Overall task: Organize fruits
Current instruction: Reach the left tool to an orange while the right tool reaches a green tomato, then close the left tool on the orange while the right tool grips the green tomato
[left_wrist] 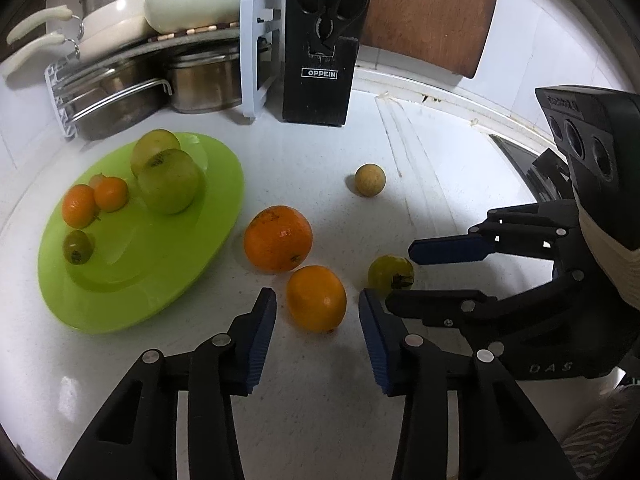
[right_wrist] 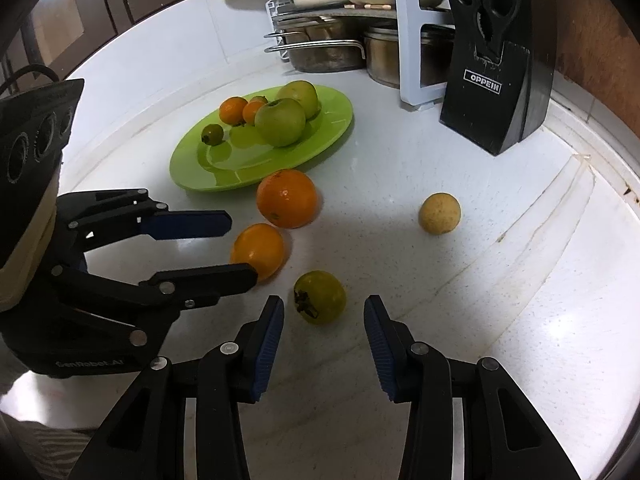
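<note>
Fruits still loose on the worktop (left_wrist: 320, 152): small orange (left_wrist: 316, 298) lies just beyond the left gripper (left_wrist: 318, 316), green fruit (right_wrist: 320, 297) beyond the right gripper (right_wrist: 324, 320), probably bound for the plate (left_wrist: 120, 300); both sets of fingers gape wide, empty.

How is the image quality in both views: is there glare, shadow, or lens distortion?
Left wrist view: strong fisheye bending with dark corners; a soft glare patch on the counter at lower left; the green plate is shiny. Right wrist view: same bending; bright glare on the counter at lower right; the large orange casts a soft shadow. Both views look slightly soft, not badly blurred.
</note>
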